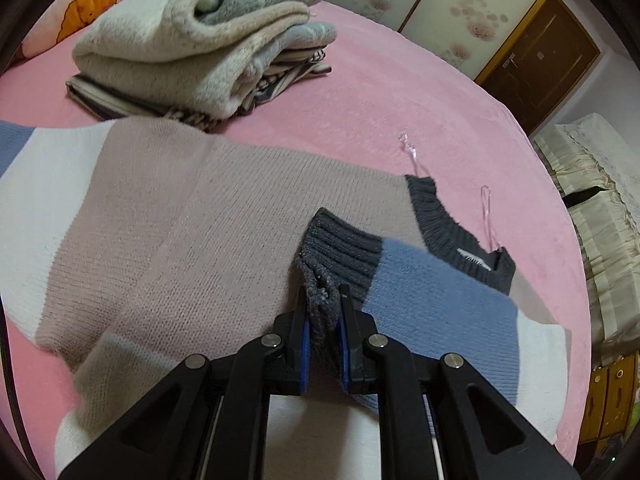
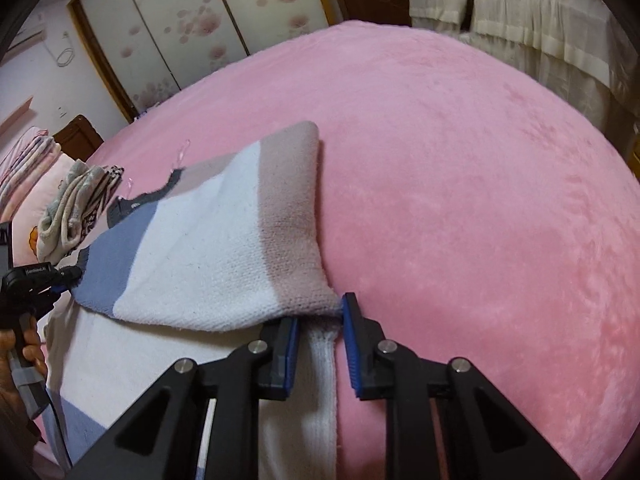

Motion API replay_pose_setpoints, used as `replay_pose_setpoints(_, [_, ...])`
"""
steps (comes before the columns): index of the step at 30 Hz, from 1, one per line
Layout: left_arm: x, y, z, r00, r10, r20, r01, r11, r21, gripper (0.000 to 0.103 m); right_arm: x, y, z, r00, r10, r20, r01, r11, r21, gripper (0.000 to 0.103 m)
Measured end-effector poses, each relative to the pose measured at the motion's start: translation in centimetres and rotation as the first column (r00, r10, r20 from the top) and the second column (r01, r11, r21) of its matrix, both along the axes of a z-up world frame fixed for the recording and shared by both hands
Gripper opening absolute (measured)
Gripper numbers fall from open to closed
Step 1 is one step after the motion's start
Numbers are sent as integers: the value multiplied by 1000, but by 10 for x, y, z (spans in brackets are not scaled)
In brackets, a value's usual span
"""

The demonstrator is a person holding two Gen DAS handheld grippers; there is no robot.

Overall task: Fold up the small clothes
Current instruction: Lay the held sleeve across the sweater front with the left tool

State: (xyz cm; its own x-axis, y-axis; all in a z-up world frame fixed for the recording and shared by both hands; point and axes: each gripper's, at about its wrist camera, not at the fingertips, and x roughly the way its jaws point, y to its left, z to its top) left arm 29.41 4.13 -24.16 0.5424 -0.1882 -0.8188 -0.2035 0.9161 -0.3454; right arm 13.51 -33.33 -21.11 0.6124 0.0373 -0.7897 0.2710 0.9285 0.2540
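- Left gripper (image 1: 325,294): nearest the left wrist camera, fingers nearly closed, pinching the dark grey ribbed cuff (image 1: 340,252) of a sleeve.
- Right gripper (image 2: 320,312): fingers narrowly apart, white knit edge bunched between them; whether the pads press on it I cannot tell.
- Knit sweater (image 1: 192,220): colour-block in broad bands of taupe-pink, white and slate blue, with dark grey ribbed trim at the neckline (image 1: 452,232) and cuff.
- Sweater lies flat on the pink fleece bed cover (image 2: 460,180), neckline towards the far side, a white label showing inside the collar.
- Two clear hanger loops (image 1: 410,156) stick out beside the neckline.
- Sleeve (image 1: 432,292): blue band then white, folded across the sweater body, cuff end in the left fingers.
- In the right view, the sweater's side panel (image 2: 224,240) is folded over the lower layer; its taupe edge lies on the bed cover.
- Stack of folded clothes (image 1: 208,44): behind the sweater on the bed, fuzzy grey-cream knit on top, striped garments beneath, just beside the sweater's far edge.
- Pillow (image 1: 92,4), pink with a cartoon print, behind the stack.
- A hand (image 2: 24,356) grips the left gripper's handle at the left edge of the right view.
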Motion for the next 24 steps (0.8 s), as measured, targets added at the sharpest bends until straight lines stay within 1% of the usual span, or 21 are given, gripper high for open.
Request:
replay_pose_setpoints(2, [-1, 2, -5, 1000, -7, 6, 7, 1000, 2, 10, -1, -1, -3, 1000, -2, -16, 2, 1000, 15, 20])
replay_pose_setpoints(5, [-3, 0, -8, 1000, -25, 18, 24, 999, 25, 13, -2, 2, 4, 998, 28, -50, -28, 1000, 0, 20])
replay_pose_setpoints(7, [-3, 0, -10, 999, -37, 23, 36, 999, 36, 14, -6, 3, 15, 996, 50, -69, -51, 999, -15, 24])
replay_pose_setpoints(9, [-3, 1, -12, 999, -40, 27, 40, 999, 27, 14, -13, 2, 30, 995, 81, -53, -83, 996, -36, 25])
replay_pose_setpoints(11, [-2, 3, -14, 999, -40, 27, 40, 999, 11, 14, -17, -1, 51, 994, 107, -17, -108, 993, -51, 33])
replay_pose_setpoints(12, [-3, 5, -15, 999, -39, 27, 39, 999, 4, 14, -16, -3, 57, 994, 110, -6, -110, 992, -55, 40])
replay_pose_setpoints(13, [-3, 5, -16, 999, -38, 28, 38, 999, -1, 15, -12, -6, 66, 994, 110, 7, -110, 992, -59, 45])
replay_pose_setpoints(15, [-3, 5, -16, 999, -37, 31, 37, 999, -4, 15, 3, -10, 75, 993, 115, 22, -113, 991, -66, 45])
replay_pose_setpoints(17, [-3, 5, -16, 999, -37, 32, 37, 999, -6, 15, 29, -10, 77, 993, 120, 17, -118, 989, -85, 45])
replay_pose_setpoints(19, [-3, 6, -16, 999, -38, 31, 38, 999, -11, 15, 61, -13, 68, 992, 126, -6, -126, 989, -79, 45])
replay_pose_setpoints(21, [-3, 6, -17, 999, -40, 30, 41, 999, -14, 15, 88, -17, 56, 992, 122, -36, -124, 991, -54, 45])
replay_pose_setpoints(24, [-3, 6, -17, 999, -43, 29, 44, 999, -17, 15, 117, -22, 38, 992, 101, -72, -102, 995, -9, 45])
